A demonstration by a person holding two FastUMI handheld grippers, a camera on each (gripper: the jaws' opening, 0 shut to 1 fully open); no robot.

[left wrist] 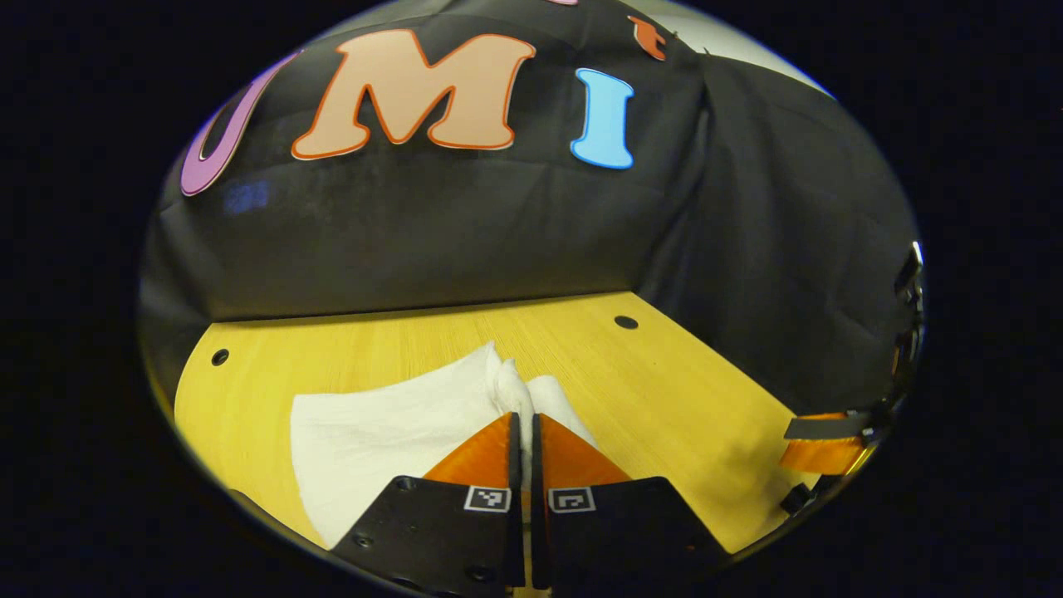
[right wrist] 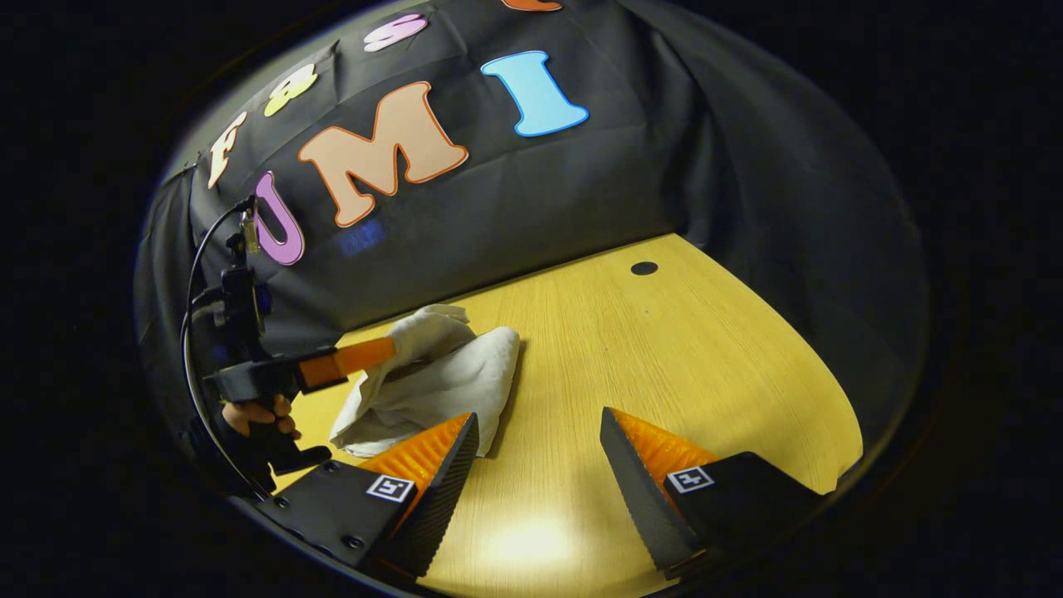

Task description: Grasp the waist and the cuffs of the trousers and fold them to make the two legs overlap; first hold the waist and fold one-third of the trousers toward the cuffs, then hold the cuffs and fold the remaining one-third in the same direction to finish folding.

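The bench (left wrist: 664, 374) is a yellow wood-grain surface, bounded at its far edge and right edge by the black cloth wall (left wrist: 465, 232). Dark round holes are seen near its far corners.

The trousers (left wrist: 390, 432) are a white garment, bunched and creased, lying on the left half of the bench towards the far edge. In the left gripper view a flat white panel is spread to the left, and a raised fold is drawn up into the left gripper (left wrist: 526, 432), whose jaws are pressed together on that fold. In the right gripper view the same garment (right wrist: 440, 382) is seen as a rumpled heap with a rolled upper edge, lifted at its far-left side where the left gripper (right wrist: 374, 355) is pinching it.

The right gripper view also shows a hand (right wrist: 257, 415) around the left gripper's handle and a cable looping above it.

The right gripper (right wrist: 540, 444) is held over bare bench, jaws spread wide, with one finger just beside the near edge of the heap. In the left gripper view it (left wrist: 822, 444) is seen at the right edge of the bench.
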